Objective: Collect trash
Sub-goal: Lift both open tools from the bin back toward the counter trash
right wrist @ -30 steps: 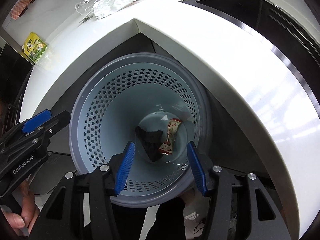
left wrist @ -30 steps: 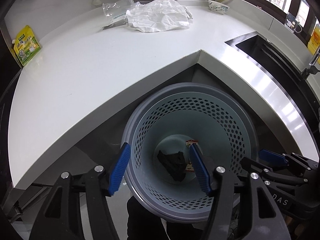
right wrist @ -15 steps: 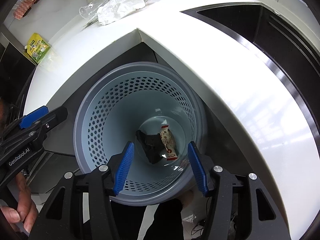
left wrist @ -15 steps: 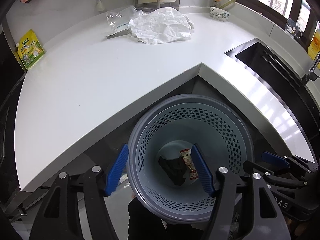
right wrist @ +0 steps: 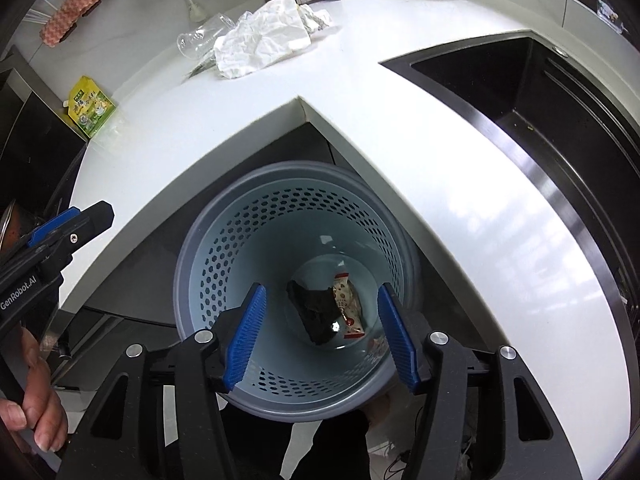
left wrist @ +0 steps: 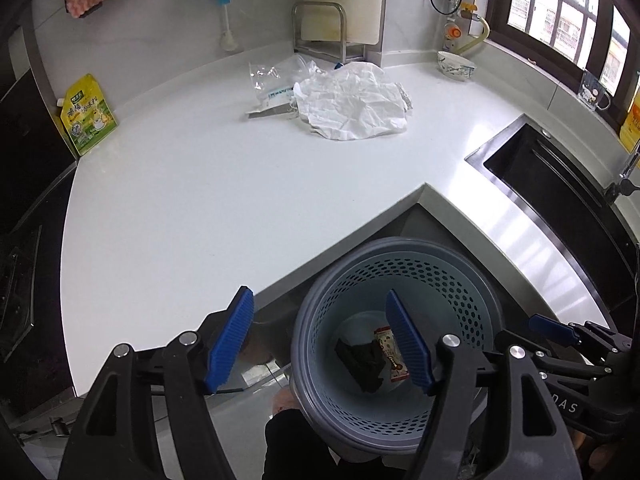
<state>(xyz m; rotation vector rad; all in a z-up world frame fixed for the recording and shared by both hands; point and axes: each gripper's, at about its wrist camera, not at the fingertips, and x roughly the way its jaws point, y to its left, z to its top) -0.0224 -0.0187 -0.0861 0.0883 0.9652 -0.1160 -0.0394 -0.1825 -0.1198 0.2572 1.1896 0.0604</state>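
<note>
A: White counter (left wrist: 208, 208) wraps an inner corner, and the bin (right wrist: 296, 292) stands on the floor just below that corner. Any writing?

B: "GenRobot.AI" in white on the left gripper's black body, seen at the left edge of the right wrist view. In the left wrist view the right gripper's body shows "DAS"; the rest is cut off. The yellow-green pouch (left wrist: 87, 114), far left of the bin against the wall, carries print too small to read.

A: What's in the bin?

B: Two pieces lie on its floor, touching: a black scrap (right wrist: 314, 308) and a snack wrapper (right wrist: 347, 307), white and red with small printed figures. Its lettering is too small to read. The wrapper lies flat, its long axis running roughly from the counter corner toward the cameras.

A: The jaws?

B: Left gripper (left wrist: 320, 342): opening, nothing between the blue pads, one pad over the bin and the other outside its rim. Right gripper (right wrist: 320, 336): jaws parted, empty, both above the bin's mouth.

A: More trash?

B: Beyond the bin, well back on the counter near the wall, crumpled paper (left wrist: 352, 102) lies against a clear bag (left wrist: 276, 82). A sink (right wrist: 532, 104) is sunk into the counter right of the bin.
</note>
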